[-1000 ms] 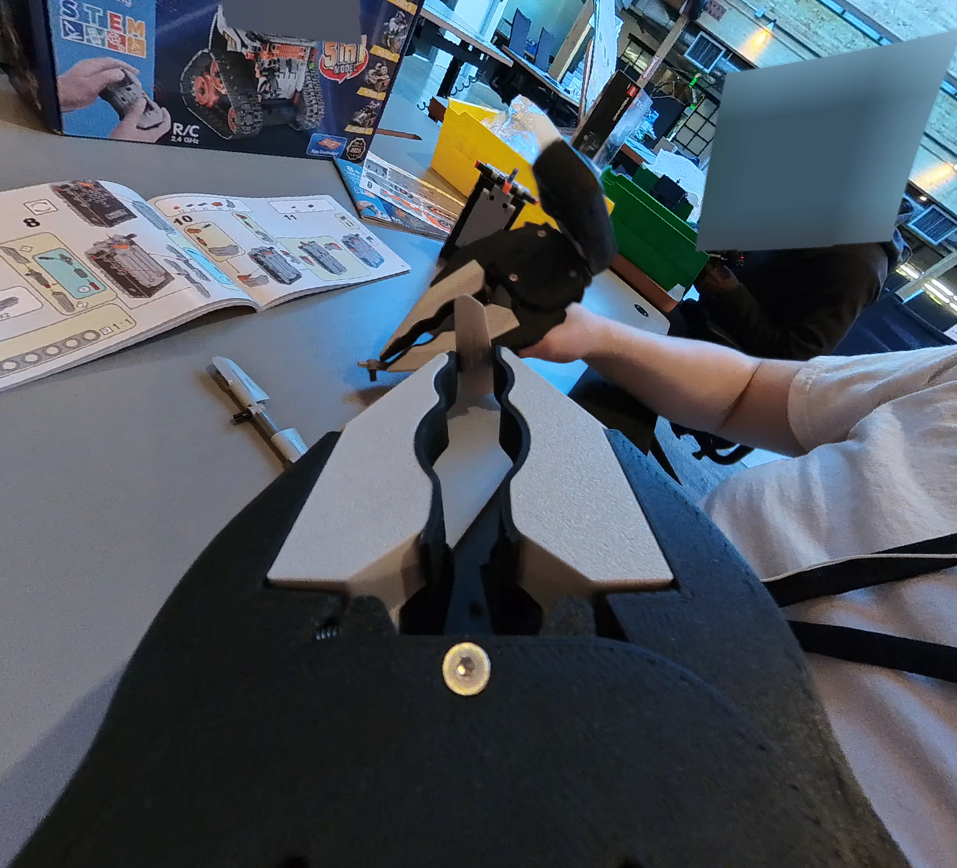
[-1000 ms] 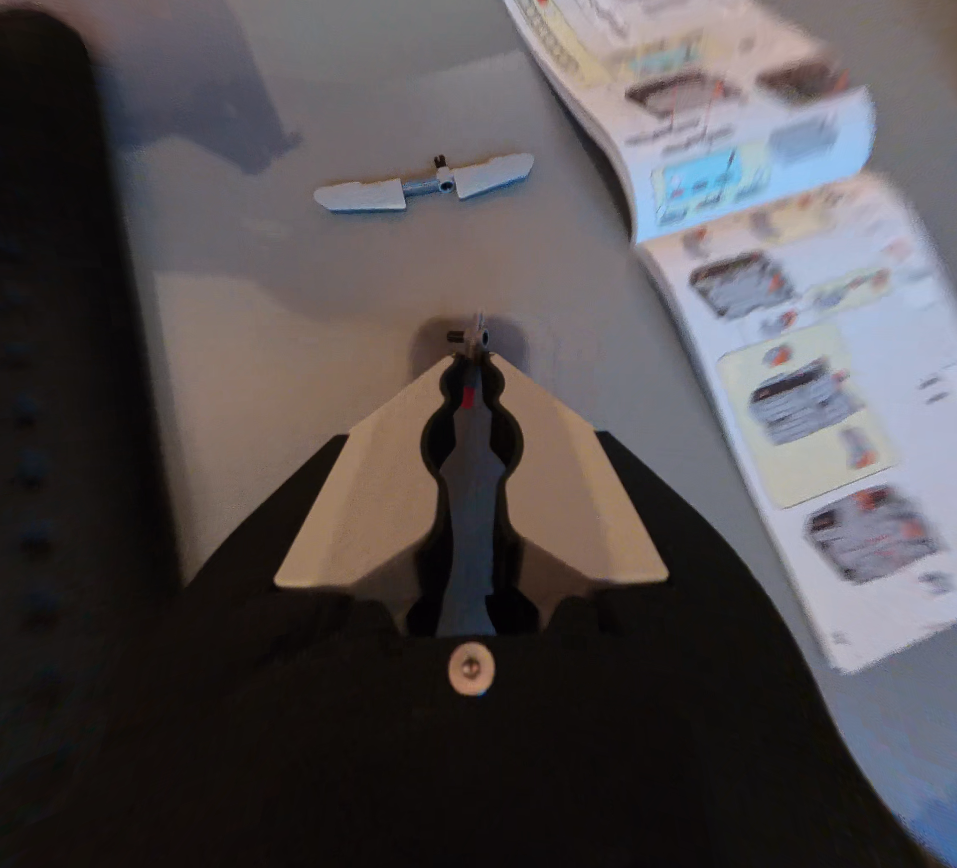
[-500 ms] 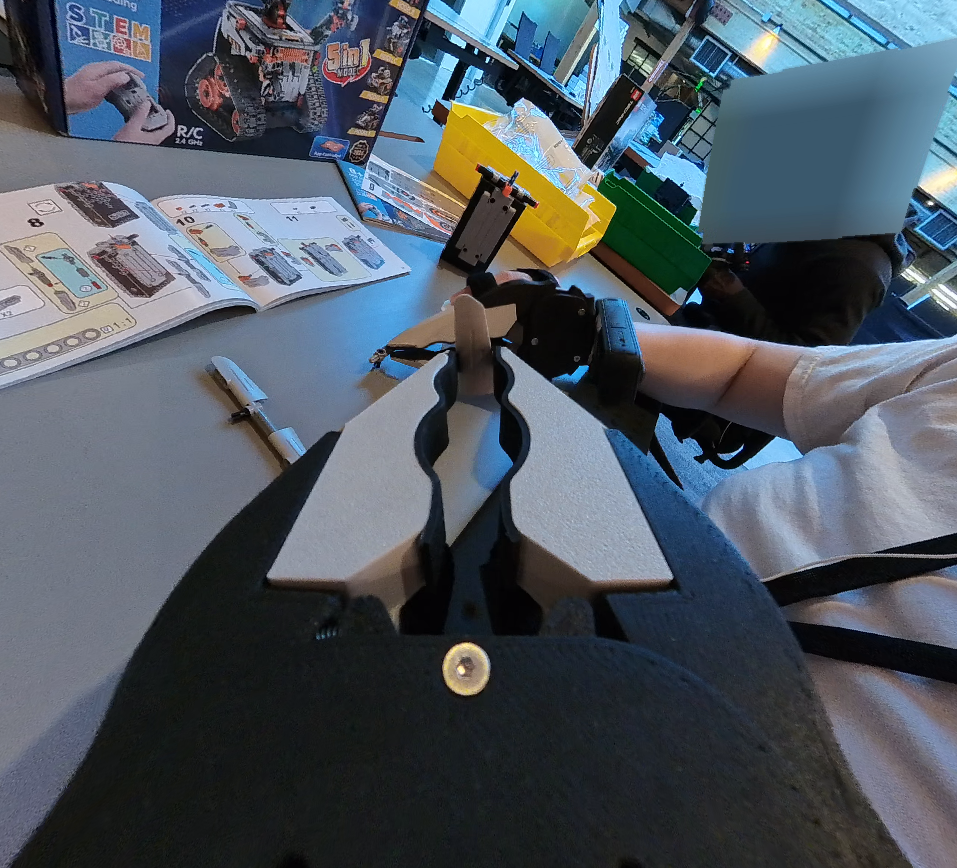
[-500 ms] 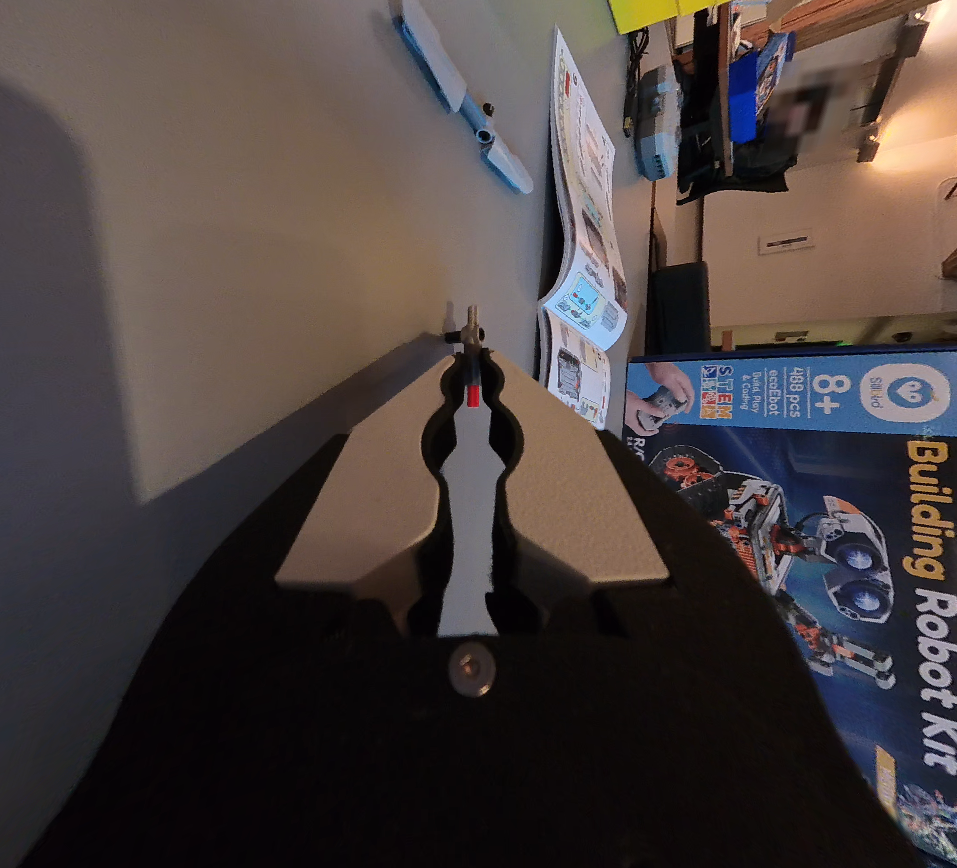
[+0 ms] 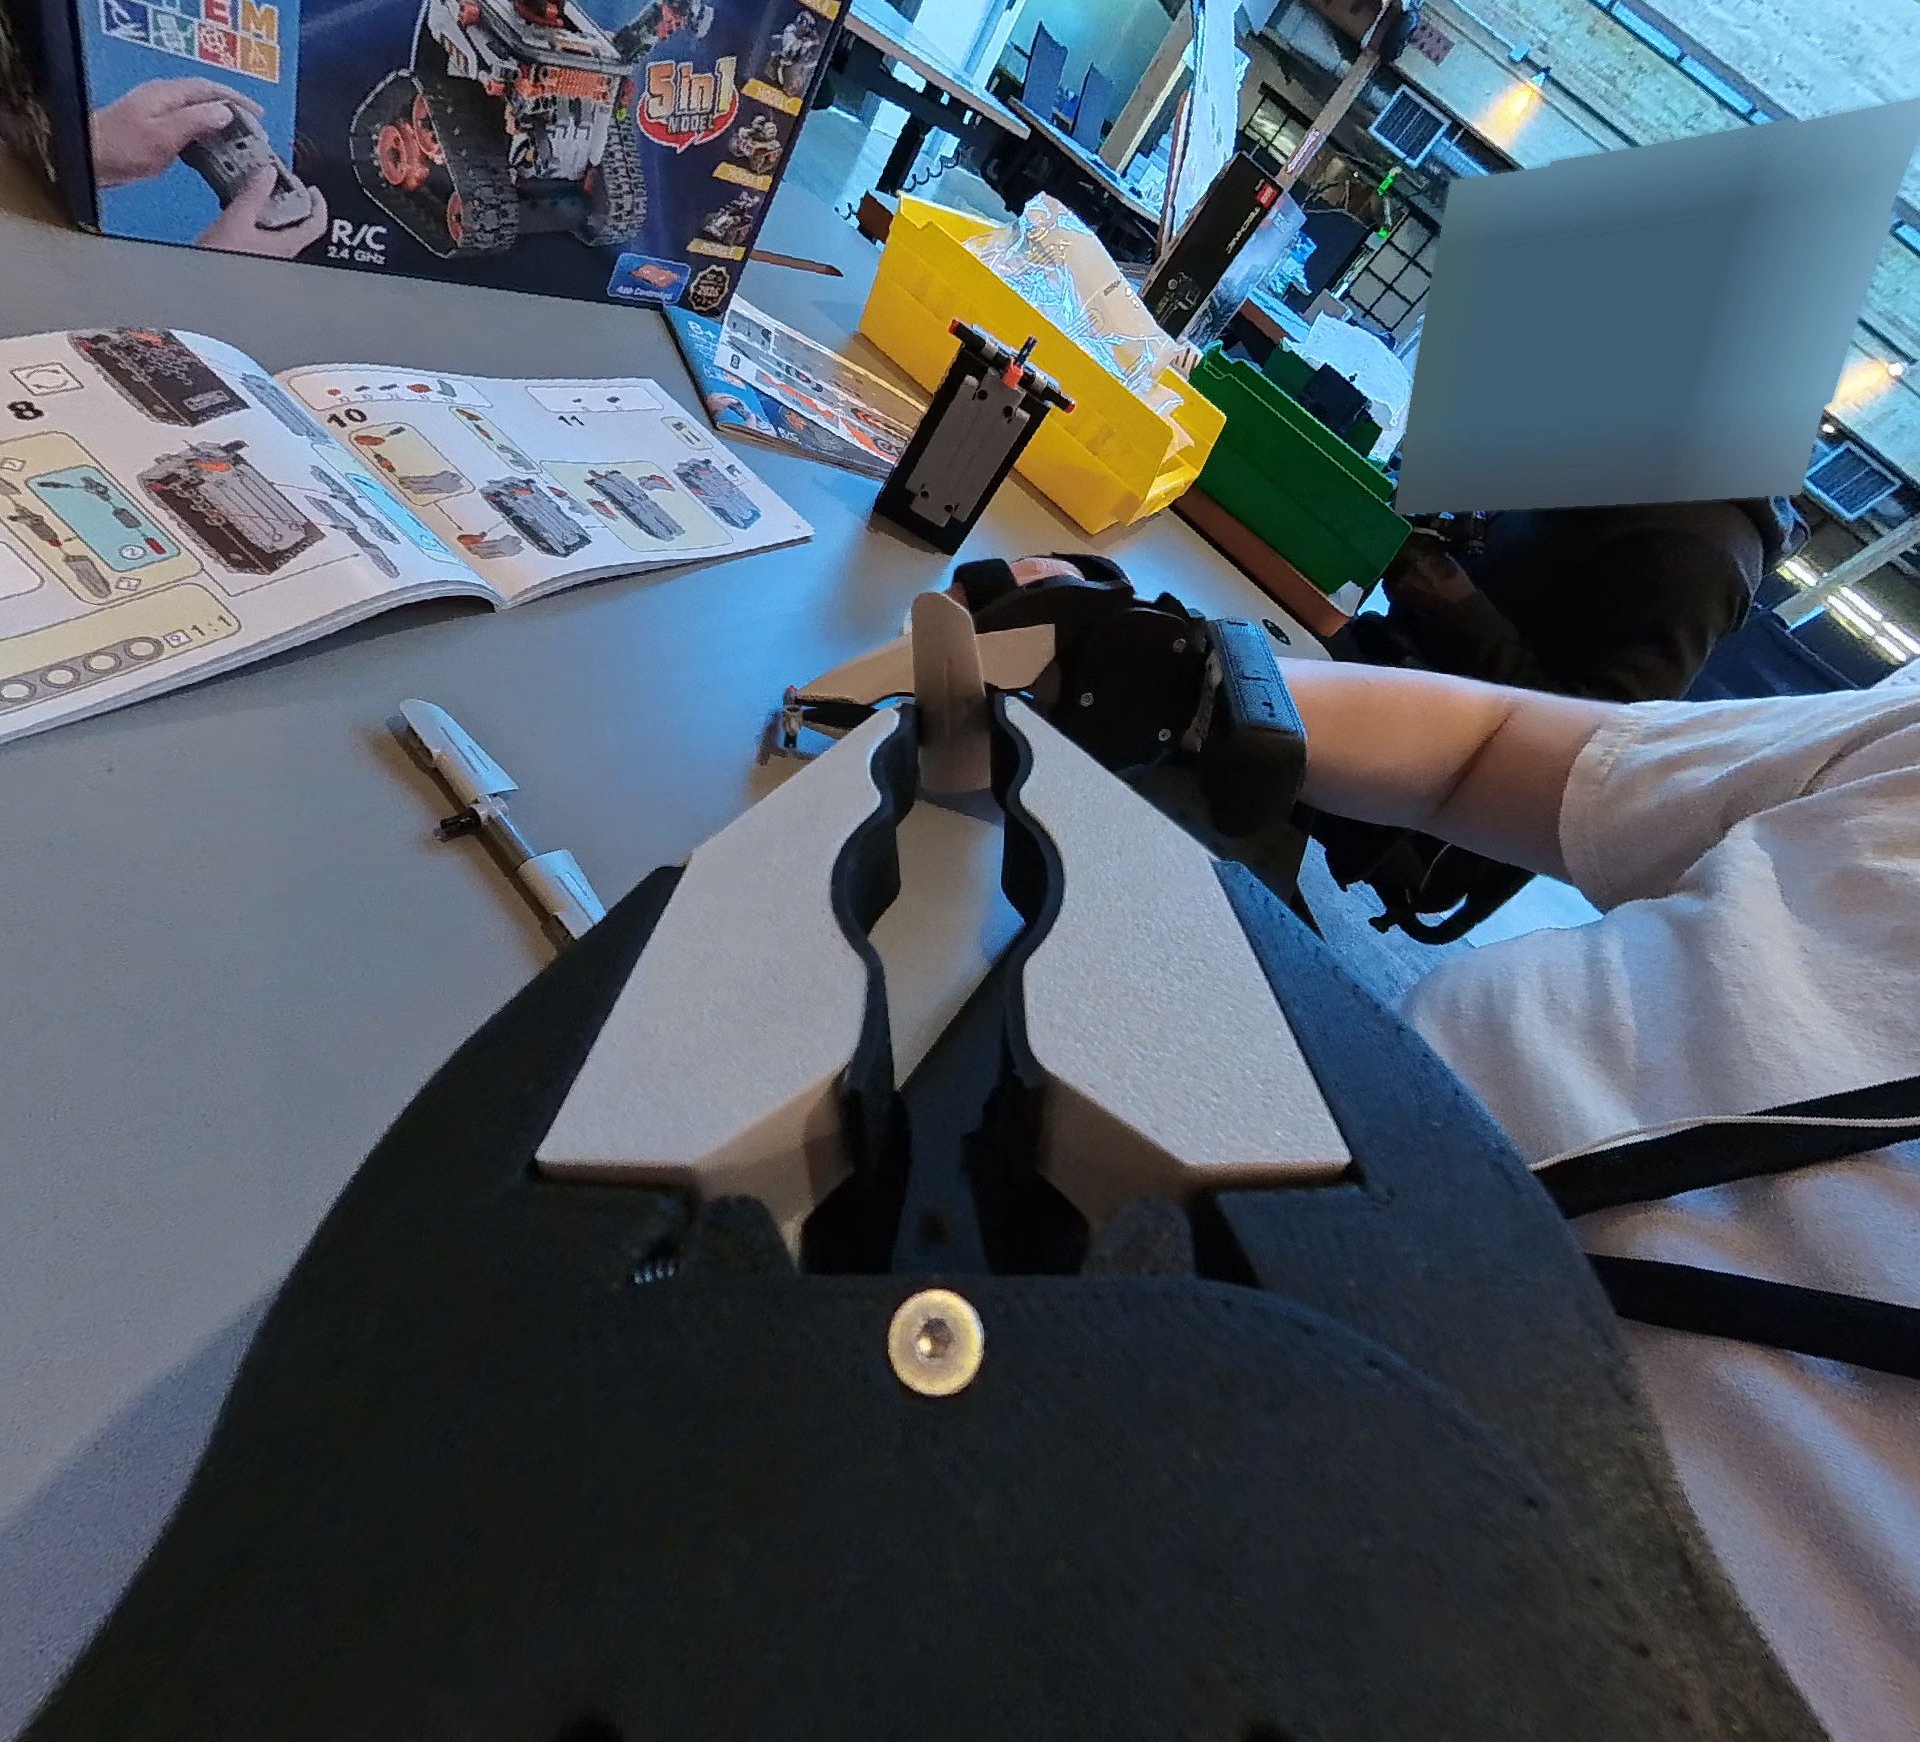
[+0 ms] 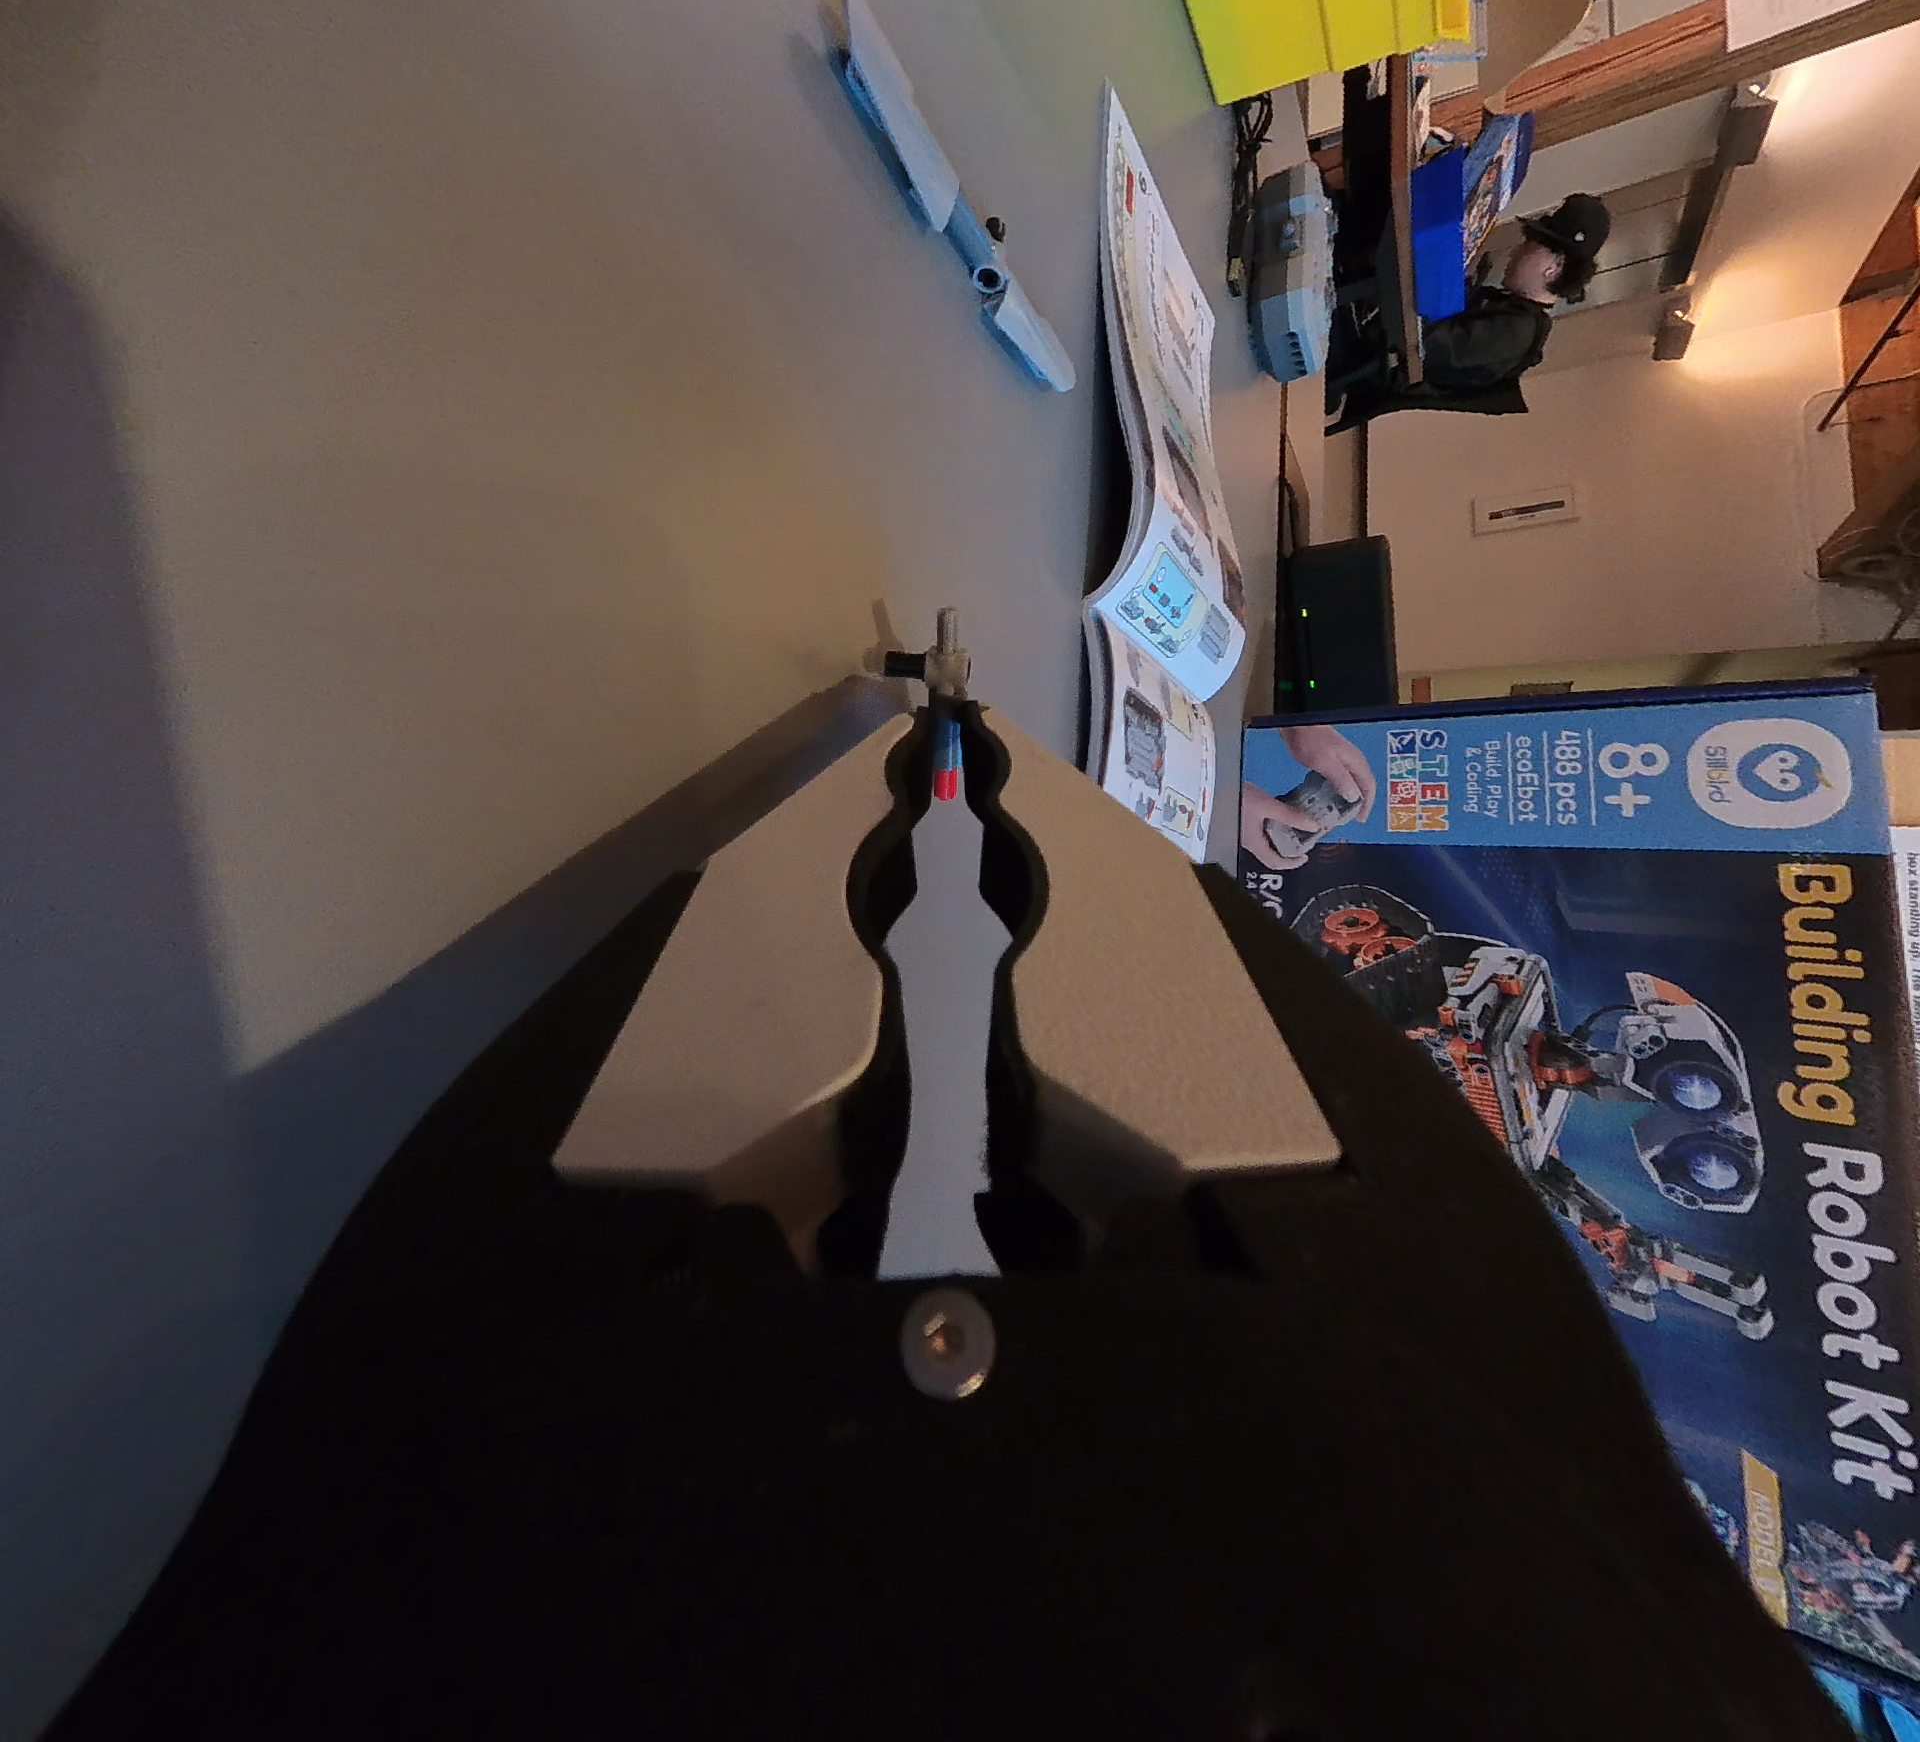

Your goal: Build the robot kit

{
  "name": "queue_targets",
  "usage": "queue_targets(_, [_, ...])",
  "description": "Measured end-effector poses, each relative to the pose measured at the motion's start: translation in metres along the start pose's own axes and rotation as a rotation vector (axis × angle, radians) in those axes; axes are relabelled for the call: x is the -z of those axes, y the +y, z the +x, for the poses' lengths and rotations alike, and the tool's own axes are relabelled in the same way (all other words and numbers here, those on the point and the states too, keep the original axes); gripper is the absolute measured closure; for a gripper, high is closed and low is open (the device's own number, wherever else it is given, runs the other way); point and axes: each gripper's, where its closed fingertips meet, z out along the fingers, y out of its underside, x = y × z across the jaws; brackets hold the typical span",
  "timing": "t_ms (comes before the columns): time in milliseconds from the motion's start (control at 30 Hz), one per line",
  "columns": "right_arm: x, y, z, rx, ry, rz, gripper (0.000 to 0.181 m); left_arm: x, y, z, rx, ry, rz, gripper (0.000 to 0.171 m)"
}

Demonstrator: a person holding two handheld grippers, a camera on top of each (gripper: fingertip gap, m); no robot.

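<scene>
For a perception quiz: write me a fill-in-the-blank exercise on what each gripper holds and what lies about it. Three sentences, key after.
1. The left gripper is shut on a pale ____ blade piece.
2. The right gripper pinches a small pin assembly whose rear tip is ____.
3. Behind the upright black-and-grey block sits a ____ bin, with a green bin beside it.

Missing words: grey; red; yellow

Box top cut by frame edge; light grey piece lower end hidden between left tongs.
</scene>
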Motion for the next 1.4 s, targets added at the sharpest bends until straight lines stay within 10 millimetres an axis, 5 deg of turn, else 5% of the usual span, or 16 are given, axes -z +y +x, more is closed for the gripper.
queue_targets(433, [0.002, 0.003, -0.005, -0.069, -0.032, -0.006, 0.180, -0.011, 0.012, -0.009, 0.024, -0.018, -0.044, 0.160])
queue_targets(633, [0.006, 0.001, 0.008, -0.124, 0.010, 0.010, 0.180, -0.015, 0.022, -0.020, 0.079, -0.061, -0.081, 0.160])
queue_targets(967, [0.001, -0.001, -0.006, -0.314, -0.151, -0.014, 0.181, -0.064, 0.078, -0.044, 0.406, -0.065, -0.444, 0.160])
queue_targets(1100, [0.008, 0.000, 0.001, -0.380, -0.149, 0.004, 0.181, -0.073, 0.102, -0.054, 0.349, -0.175, -0.673, 0.160])
queue_targets(1400, [0.020, 0.001, 0.011, -0.356, -0.109, 0.042, 0.181, -0.070, 0.102, -0.073, 0.116, -0.519, -0.951, 0.160])
